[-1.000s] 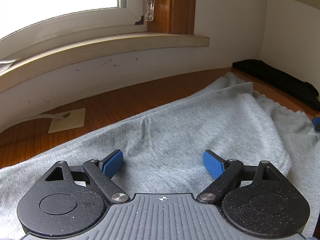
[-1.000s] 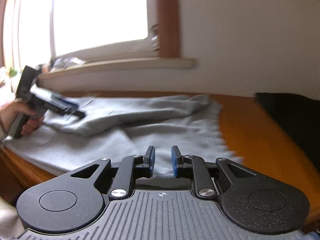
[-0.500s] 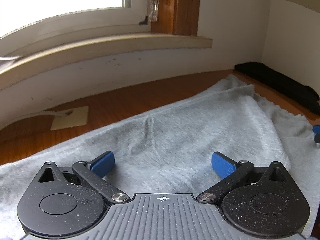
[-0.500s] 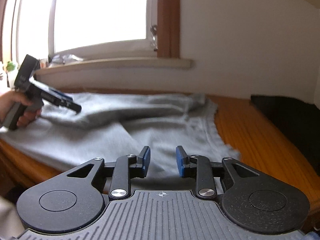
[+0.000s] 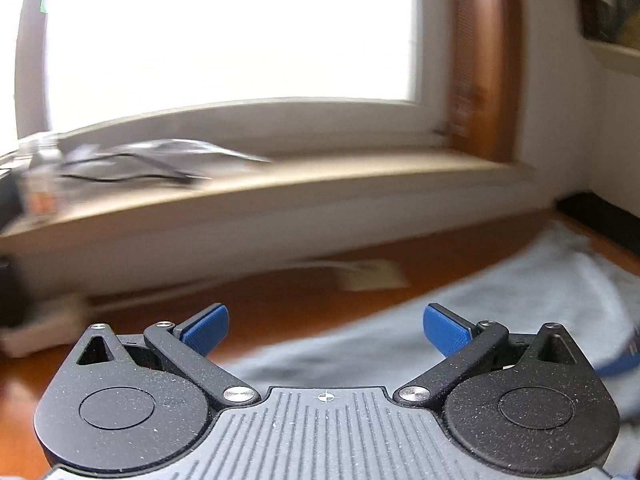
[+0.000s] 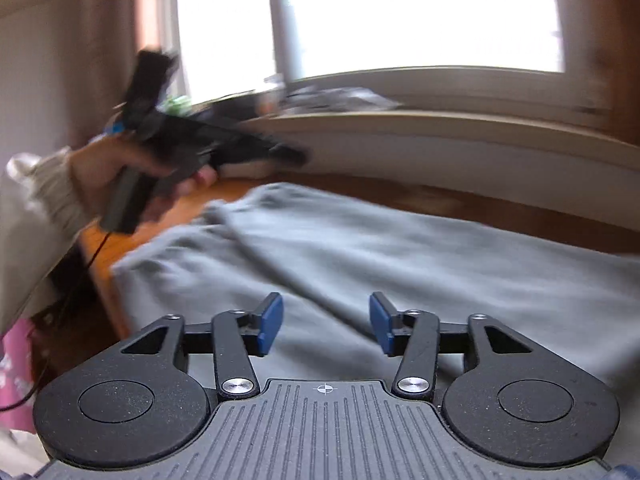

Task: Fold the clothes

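Note:
A grey garment (image 6: 360,248) lies spread over the wooden table, with a ridge of folded cloth running across it. In the left wrist view the same grey garment (image 5: 500,308) fills the lower right. My left gripper (image 5: 326,326) hangs wide open over the garment's edge and bare wood, nothing between its blue pads. In the right wrist view the left gripper (image 6: 296,156) is held up in a hand above the table's far left corner. My right gripper (image 6: 326,324) hovers over the garment, jaws opening, nothing between them.
A wooden table (image 5: 280,292) runs up to a white wall under a window sill (image 5: 280,188) with cables and papers on it. A pale square plate (image 5: 368,276) lies on the wood. A dark folded item (image 5: 600,220) sits at the far right. The table's left edge (image 6: 104,280) drops away.
Both hands have swung leftward along the table. The left gripper has lifted off the garment toward the table's left end. The right gripper's jaws have spread from nearly shut to half apart.

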The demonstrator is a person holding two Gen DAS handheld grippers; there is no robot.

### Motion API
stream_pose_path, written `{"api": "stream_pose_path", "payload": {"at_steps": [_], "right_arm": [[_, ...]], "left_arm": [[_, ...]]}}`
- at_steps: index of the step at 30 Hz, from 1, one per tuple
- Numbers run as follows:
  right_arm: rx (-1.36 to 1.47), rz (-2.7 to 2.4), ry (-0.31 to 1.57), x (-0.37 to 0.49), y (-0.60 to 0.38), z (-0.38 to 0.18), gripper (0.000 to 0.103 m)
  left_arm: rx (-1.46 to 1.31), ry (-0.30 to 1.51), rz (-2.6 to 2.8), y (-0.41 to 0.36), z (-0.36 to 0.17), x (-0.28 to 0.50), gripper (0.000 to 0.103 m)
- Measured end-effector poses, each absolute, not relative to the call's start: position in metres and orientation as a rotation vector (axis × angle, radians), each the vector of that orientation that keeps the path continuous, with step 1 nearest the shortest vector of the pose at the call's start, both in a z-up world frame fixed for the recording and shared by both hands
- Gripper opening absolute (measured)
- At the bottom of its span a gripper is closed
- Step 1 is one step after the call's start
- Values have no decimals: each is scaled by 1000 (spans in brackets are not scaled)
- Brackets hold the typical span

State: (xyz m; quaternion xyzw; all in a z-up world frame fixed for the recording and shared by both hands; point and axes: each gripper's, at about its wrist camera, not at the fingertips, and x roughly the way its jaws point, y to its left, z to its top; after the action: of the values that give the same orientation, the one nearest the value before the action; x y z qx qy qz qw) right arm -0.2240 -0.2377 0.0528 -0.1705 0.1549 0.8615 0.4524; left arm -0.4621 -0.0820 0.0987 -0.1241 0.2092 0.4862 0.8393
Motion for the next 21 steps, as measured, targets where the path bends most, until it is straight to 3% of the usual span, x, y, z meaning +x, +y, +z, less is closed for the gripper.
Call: {"api": "stream_pose_path", "payload": {"at_steps": [8,15,21], "right_arm": [[-540,2324,334,-327,-228,54,56],[-621,2386,272,-383,-236,59,58],[-657,2415,257,-403,-250,61,58]], "left_arm": [[-397,541,1072,-34,78,-538,103],[-508,530,887,-8,53,-550,98],[-516,540,838,2,46,-551,100]]}}
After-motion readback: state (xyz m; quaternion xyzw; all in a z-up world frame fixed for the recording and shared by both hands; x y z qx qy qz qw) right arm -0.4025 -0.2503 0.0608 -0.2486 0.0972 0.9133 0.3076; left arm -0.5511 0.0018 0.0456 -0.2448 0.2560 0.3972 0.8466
